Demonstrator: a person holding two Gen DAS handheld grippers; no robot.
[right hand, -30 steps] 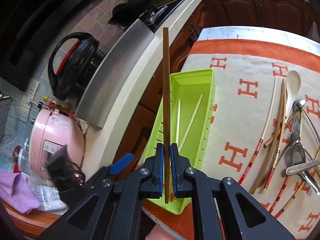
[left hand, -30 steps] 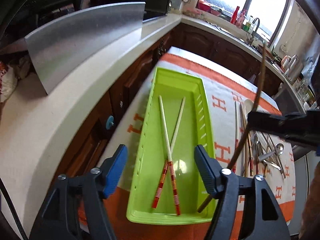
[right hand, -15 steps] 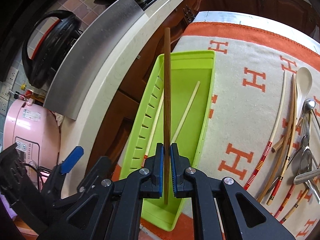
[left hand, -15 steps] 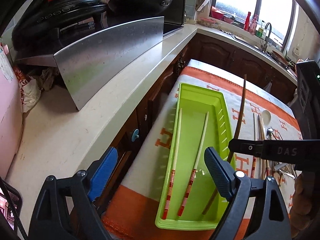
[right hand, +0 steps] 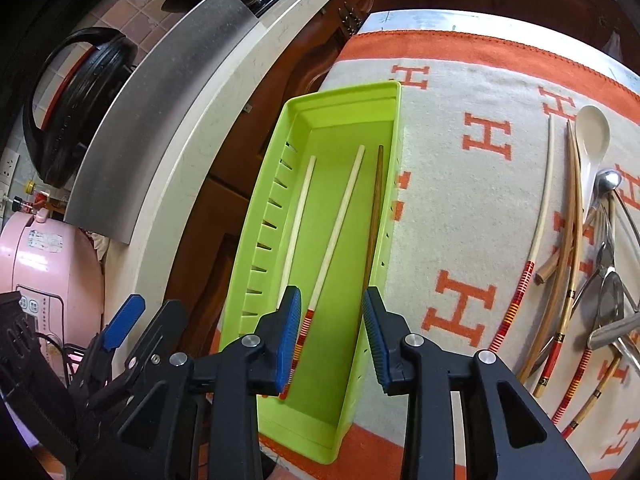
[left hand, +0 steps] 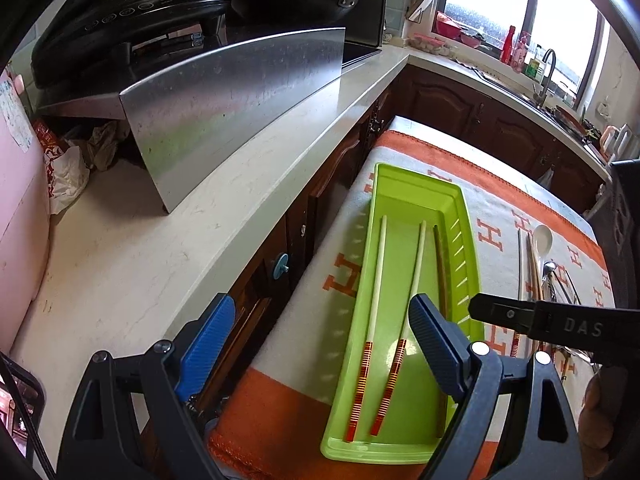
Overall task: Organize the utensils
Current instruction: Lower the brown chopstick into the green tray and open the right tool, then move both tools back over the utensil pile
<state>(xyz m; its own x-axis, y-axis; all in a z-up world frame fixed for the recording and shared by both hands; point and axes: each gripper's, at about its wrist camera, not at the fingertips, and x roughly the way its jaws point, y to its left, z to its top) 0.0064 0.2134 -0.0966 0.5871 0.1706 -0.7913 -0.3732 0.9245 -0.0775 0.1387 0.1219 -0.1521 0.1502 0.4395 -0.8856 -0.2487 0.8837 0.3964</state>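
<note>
Left gripper (left hand: 316,344): lower centre of the left wrist view, angled downward, jaws spread wide, nothing between the pads.
Right gripper (right hand: 332,336): lower centre of the right wrist view, angled steeply downward, jaws opening, pads clear of any object.

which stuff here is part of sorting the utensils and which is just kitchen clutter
Part of the job:
green tray
two pale chopsticks in it
dark chopstick in it
loose chopsticks, white spoon, metal cutlery on the cloth

Just lying about:
steel splash guard
black pan
pink appliance
</note>
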